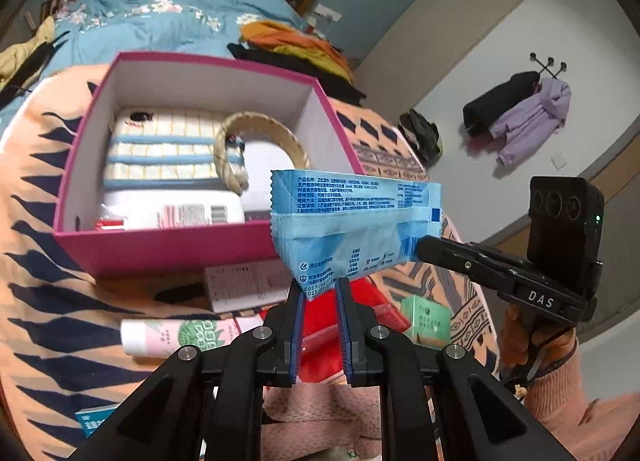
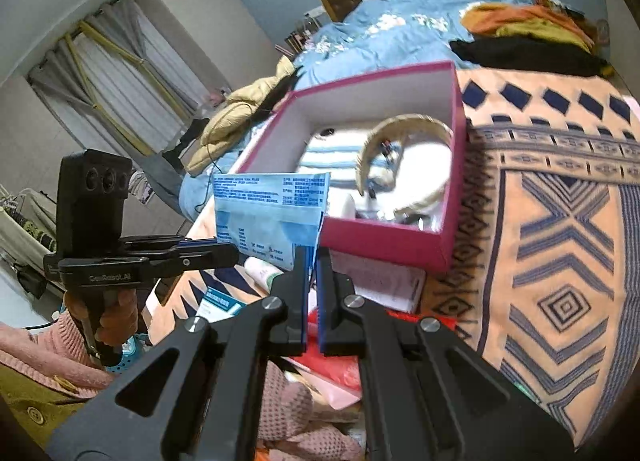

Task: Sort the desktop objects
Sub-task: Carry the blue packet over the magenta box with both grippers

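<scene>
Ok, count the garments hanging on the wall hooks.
2, side by side on the wall hooks: a black garment on the left and a lilac coat on the right. Others may hang hidden behind them.

Both grippers, left (image 1: 320,288) and right (image 2: 311,257), pinch (raised).

Opposed close wrist views, shared blue packet (image 1: 352,221)

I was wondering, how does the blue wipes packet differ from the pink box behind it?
The blue wipes packet is a soft, sealed film pack covered in print; the pink box is rigid, open-topped card with plain white inner walls. The packet is held up in the air, with the left hand-held gripper and the right hand-held gripper each on an edge, while the box rests on the patterned blanket. The box is far larger and already holds items.
</scene>
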A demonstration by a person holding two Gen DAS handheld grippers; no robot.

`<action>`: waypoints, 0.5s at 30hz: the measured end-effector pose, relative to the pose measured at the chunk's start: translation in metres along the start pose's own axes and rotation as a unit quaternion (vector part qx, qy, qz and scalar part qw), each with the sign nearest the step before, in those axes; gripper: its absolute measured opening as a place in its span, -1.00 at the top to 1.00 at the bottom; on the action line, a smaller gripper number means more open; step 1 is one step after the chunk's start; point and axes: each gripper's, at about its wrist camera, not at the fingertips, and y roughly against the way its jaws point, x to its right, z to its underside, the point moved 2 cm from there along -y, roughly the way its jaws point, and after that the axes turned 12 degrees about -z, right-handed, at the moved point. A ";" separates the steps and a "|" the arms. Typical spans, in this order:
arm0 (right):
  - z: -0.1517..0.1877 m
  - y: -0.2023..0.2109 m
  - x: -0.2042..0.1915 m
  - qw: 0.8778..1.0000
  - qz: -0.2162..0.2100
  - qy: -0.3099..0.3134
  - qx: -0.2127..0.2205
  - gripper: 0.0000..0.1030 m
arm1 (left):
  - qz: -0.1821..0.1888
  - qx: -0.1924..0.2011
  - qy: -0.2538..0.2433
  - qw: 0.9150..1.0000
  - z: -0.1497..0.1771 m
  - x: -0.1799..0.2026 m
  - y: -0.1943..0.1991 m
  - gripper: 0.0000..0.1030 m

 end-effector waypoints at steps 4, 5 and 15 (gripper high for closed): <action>-0.011 -0.004 -0.006 1.000 -0.004 0.012 0.002 0.91 | -0.003 0.014 0.003 1.000 -0.006 -0.005 0.011 0.72; -0.014 -0.005 -0.007 1.000 -0.006 0.014 0.002 0.91 | -0.004 0.018 0.004 1.000 -0.007 -0.006 0.013 0.72; -0.033 -0.017 -0.016 0.999 -0.016 0.029 -0.001 0.91 | -0.021 0.037 0.006 0.999 -0.023 -0.018 0.026 0.72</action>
